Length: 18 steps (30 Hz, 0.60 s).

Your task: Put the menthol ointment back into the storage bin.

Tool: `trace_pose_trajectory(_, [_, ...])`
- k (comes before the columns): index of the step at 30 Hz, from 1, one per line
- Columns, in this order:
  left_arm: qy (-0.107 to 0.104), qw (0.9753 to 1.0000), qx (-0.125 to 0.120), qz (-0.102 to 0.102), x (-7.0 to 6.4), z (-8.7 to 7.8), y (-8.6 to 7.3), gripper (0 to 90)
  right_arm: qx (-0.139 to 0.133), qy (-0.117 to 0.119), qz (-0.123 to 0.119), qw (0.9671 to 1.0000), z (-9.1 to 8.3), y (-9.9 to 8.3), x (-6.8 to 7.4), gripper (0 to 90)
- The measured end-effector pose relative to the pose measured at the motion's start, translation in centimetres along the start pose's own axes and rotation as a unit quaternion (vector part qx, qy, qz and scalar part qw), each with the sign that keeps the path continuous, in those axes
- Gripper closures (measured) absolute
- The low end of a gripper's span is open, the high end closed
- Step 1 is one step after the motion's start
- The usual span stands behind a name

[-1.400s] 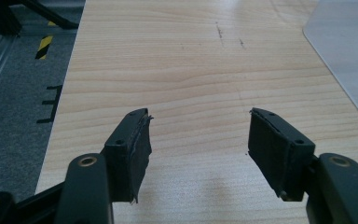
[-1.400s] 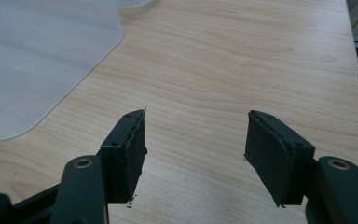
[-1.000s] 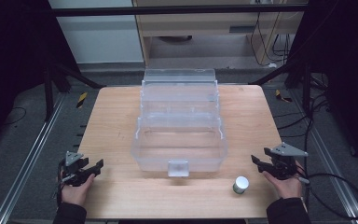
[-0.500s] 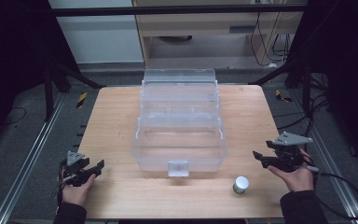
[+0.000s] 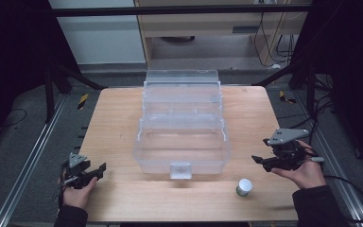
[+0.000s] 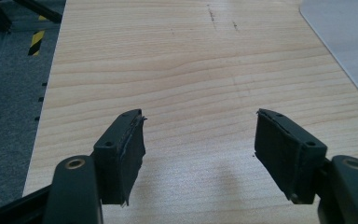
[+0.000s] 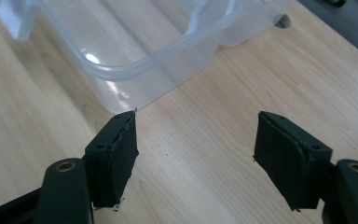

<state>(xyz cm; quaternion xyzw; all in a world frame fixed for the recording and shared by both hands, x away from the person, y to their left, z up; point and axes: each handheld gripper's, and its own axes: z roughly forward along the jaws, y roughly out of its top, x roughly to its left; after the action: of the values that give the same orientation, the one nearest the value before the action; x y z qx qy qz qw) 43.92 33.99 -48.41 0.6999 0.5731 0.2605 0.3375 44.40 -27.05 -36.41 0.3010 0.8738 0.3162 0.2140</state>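
A clear plastic storage box (image 5: 182, 142) stands open in the middle of the wooden table (image 5: 116, 118), its lid tipped back behind it. A small jar with a white cap (image 5: 243, 186) stands near the front edge, right of the box's latch. My left gripper (image 5: 97, 171) rests low at the front left corner, open, with bare wood between its jaws (image 6: 198, 135). My right gripper (image 5: 259, 162) hovers open to the right of the box, above and behind the jar. In the right gripper view the box's rounded corner (image 7: 144, 60) lies just beyond the open gripper (image 7: 196, 135).
A pale edge of the box (image 6: 345, 37) shows at the upper right of the left gripper view. Metal rails and dark frame legs (image 5: 52, 94) flank the table. Cables (image 5: 354, 189) trail on the floor at the right.
The right gripper has risen and moved away from the front edge, towards the box's right side. The left gripper has hardly moved.
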Motion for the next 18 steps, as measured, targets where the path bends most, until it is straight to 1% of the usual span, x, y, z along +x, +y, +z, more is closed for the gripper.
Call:
trace_pose_trajectory(3, [0.000,1.0000,0.000,0.001,0.0,0.0,0.0,32.1,0.017,0.018,-0.016,0.9996,0.2,0.5,0.3,28.8])
trace_pose_trajectory(4, [0.000,1.0000,0.000,0.001,0.0,0.0,0.0,32.1,0.025,0.025,-0.025,0.9991,0.4,0.7,0.5,28.4])
trace_pose_trajectory(5, [-0.001,1.0000,0.001,0.002,0.0,0.0,0.0,32.0,0.029,0.028,-0.031,0.9987,0.4,0.8,0.6,28.3])
trace_pose_trajectory(6, [-0.001,1.0000,0.001,0.002,0.0,0.0,0.0,32.1,0.036,0.036,-0.036,0.9980,0.6,0.9,0.7,28.2])
trace_pose_trajectory(9, [-0.002,1.0000,0.000,0.003,0.0,0.0,0.0,32.0,0.052,0.051,-0.054,0.9959,0.8,1.3,1.2,28.3])
trace_pose_trajectory(11, [-0.001,1.0000,0.001,0.003,0.0,0.0,0.0,32.0,0.058,0.057,-0.065,0.9946,0.9,1.4,1.4,28.3])
trace_pose_trajectory(13, [-0.002,1.0000,0.001,0.004,0.0,0.0,0.0,32.0,0.063,0.065,-0.071,0.9934,1.0,1.6,1.6,28.2])
trace_pose_trajectory(18, [-0.003,1.0000,0.003,0.004,-0.1,0.1,0.0,31.7,0.086,0.081,-0.091,0.9888,1.1,1.8,2.1,28.4])
